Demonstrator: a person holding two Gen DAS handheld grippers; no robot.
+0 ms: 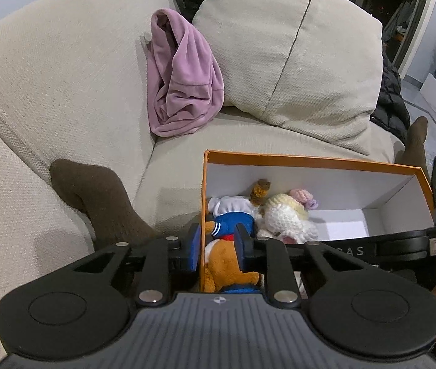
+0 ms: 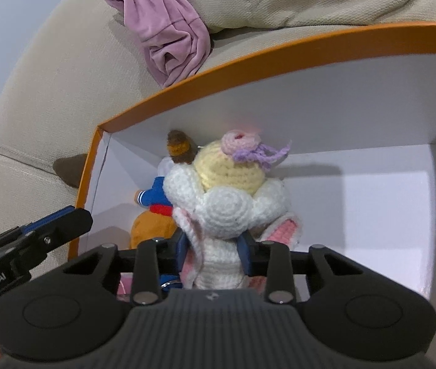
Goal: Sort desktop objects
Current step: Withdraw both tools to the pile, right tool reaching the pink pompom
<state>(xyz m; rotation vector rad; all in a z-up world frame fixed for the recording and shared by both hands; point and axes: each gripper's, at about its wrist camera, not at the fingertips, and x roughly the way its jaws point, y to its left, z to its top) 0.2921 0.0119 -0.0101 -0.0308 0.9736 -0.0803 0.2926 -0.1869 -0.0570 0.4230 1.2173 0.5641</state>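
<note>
Beige sofa [image 1: 64,70] cushions carried an orange box [image 1: 310,158]. Left tongs [image 1: 219,247] pinched its wall; right tongs [image 2: 214,246] held the crocheted doll [image 2: 227,203] inside it. Soft yarn might slip, or the box tip.

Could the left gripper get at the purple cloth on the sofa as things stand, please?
Probably not yet: the left gripper straddles the orange box wall, though nothing blocks the purple cloth.
</note>
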